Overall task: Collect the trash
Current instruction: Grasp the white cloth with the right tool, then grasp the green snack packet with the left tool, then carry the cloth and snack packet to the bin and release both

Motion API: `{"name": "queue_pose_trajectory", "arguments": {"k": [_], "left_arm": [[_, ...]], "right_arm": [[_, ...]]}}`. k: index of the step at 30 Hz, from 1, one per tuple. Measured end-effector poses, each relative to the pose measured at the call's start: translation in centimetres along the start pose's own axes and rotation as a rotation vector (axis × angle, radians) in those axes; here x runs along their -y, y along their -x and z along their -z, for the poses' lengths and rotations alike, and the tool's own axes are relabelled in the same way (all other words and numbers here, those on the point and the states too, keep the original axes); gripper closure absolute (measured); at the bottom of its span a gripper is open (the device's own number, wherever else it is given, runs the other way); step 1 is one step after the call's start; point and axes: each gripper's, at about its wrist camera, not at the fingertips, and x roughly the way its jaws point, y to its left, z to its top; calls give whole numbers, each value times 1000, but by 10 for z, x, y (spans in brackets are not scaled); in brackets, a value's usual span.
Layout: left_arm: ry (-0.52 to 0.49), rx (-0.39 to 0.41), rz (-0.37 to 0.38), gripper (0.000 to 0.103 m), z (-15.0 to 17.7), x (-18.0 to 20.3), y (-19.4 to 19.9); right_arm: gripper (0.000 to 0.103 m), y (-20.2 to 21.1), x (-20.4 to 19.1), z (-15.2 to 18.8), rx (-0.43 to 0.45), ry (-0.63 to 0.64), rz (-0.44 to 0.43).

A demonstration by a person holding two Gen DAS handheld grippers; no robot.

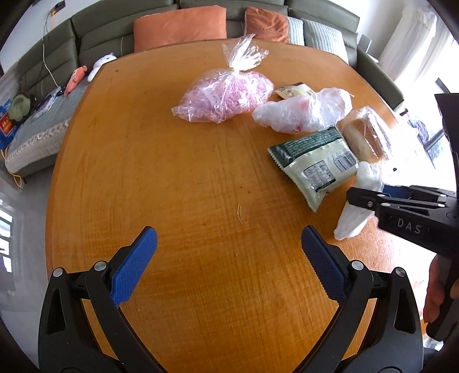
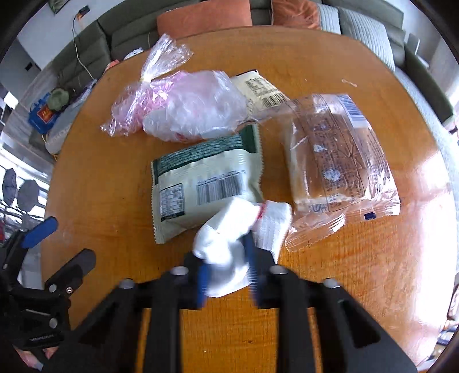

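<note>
Crumpled white wrapper [image 2: 229, 246] between ribbed blue pads [image 2: 250, 252]

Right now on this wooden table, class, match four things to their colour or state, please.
Things:
1. left tool
2. right tool
3. tied clear bag
4. bread loaf

States:
A. in a clear printed wrapper
B. open over bare wood
C. filled with pink shreds
D. shut on crumpled white wrapper

Pairs: 1-B, 2-D, 3-C, 4-A

A home living room: sofa [image 1: 94, 34] with cushions [image 1: 179, 27] behind wooden table [image 1: 160, 178].
</note>
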Motion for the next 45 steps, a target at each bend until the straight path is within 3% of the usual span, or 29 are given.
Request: {"name": "queue_pose_trajectory", "arguments": {"k": [3, 11, 21, 26, 28, 31, 35, 45], "left_arm": [[-20, 5, 9, 6, -8, 8, -1], [-164, -6, 47, 6, -36, 51, -22], [-285, -91, 109, 6, -68, 86, -72], [-343, -113, 91, 6, -74, 103, -87], [-347, -129, 103, 7, -74, 107, -92], [-345, -110, 99, 22, -75, 110, -93], [-313, -83, 128, 32, -71, 110, -86], [-222, -58, 162, 36, -32, 73, -52]], "right_arm": [[89, 15, 9, 0, 39, -7, -38], [89, 62, 44, -11, 148, -82, -37], [89, 68, 61, -33, 176, -126, -27], [89, 63, 65, -39, 173, -136, -14], [89, 62, 67, -40, 172, -143, -13], [89, 61, 69, -40, 172, -150, -15], [89, 63, 62, -39, 178, -128, -14], [89, 72, 22, -33, 183, -54, -49]]}}
